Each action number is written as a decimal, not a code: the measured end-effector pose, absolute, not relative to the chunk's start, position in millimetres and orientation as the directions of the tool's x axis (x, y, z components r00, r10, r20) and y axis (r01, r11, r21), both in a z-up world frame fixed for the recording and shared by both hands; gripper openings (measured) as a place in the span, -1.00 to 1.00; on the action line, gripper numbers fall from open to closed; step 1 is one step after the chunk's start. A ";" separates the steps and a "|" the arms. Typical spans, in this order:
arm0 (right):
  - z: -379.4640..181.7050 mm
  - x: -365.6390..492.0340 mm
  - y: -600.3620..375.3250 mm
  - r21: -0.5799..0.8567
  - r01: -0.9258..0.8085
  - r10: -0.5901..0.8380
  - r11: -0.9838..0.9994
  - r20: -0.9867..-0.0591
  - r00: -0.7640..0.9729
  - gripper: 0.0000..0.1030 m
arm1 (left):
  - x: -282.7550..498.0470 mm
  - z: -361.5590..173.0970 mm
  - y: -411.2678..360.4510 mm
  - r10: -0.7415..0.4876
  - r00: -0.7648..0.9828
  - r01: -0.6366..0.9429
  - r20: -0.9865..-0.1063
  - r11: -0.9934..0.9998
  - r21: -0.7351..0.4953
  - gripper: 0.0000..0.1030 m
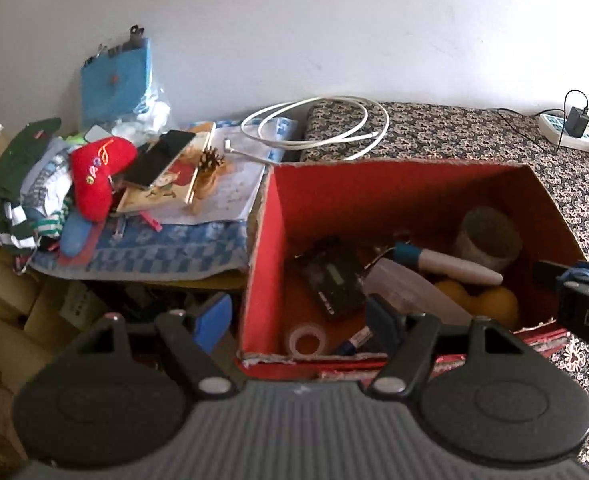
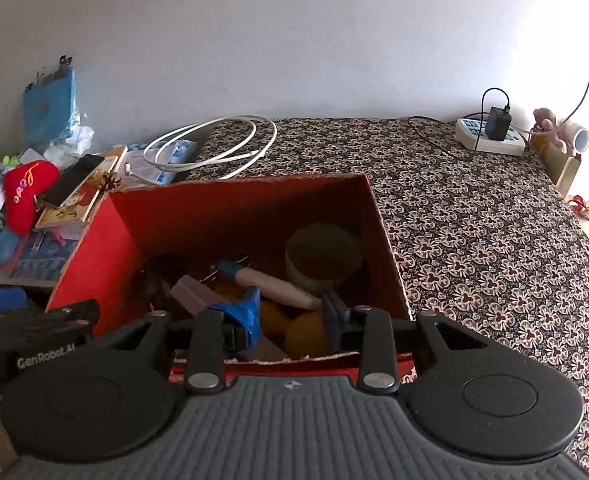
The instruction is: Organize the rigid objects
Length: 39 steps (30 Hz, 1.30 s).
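Sitting open-topped on the patterned bedspread (image 2: 474, 232), the red cardboard box (image 1: 334, 204) — holding a jumble of rigid things: a black calculator-like device (image 1: 330, 280) lying flat near the left wall, a roll of clear tape (image 1: 307, 338) in the near corner, a white pen-shaped tube with a blue cap (image 1: 450, 264) lying across two yellow-orange balls (image 1: 502, 300), a pale translucent case (image 1: 406, 292), and a round lidded tub (image 1: 488, 238) standing against the right wall. Hovering at the box's near left corner, the left gripper (image 1: 298, 320), tongs standing wide with nothing between them, one blue pad outside the wall and the other over the inside. Hanging over the near rim, the right gripper (image 2: 292, 316), tongs also apart, gripping nothing, the balls showing in the gap. Lying beyond the box — a coiled white cable (image 2: 210, 146). Piling up to the left: a phone (image 1: 160, 156) on a picture book (image 1: 166, 188), a red plush toy (image 1: 98, 172), crumpled clothes. Resting at the far right, a power strip (image 2: 490, 136) with a black charger plugged in.
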State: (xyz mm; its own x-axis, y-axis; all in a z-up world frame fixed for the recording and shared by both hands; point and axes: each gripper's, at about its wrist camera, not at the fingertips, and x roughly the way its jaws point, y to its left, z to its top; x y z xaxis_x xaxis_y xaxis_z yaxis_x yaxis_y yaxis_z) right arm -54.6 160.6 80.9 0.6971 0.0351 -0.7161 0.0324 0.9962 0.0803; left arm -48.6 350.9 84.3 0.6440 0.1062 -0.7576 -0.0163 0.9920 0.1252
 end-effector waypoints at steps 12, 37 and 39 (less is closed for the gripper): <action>71.8 -36.5 148.5 0.096 0.076 0.017 0.992 -0.724 0.690 -0.68 | -23.5 72.7 337.2 0.085 0.638 0.047 -0.766 0.988 0.148 0.42; 50.9 -7.1 145.6 0.109 0.045 0.053 0.993 -0.750 0.659 -0.68 | 8.1 43.0 334.6 0.088 0.592 0.051 -0.801 0.988 0.147 0.44; 49.4 -5.6 145.2 0.108 0.045 0.052 0.993 -0.752 0.657 -0.68 | 9.5 40.9 335.4 0.090 0.587 0.046 -0.805 0.988 0.144 0.45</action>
State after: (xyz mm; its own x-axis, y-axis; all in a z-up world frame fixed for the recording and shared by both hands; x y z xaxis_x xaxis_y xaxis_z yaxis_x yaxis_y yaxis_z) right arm -5.6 145.2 49.4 0.6566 0.0520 -0.7524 0.0454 0.9931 0.1083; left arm 9.5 335.3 40.9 0.5867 0.0899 -0.8048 0.0464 0.9885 0.1443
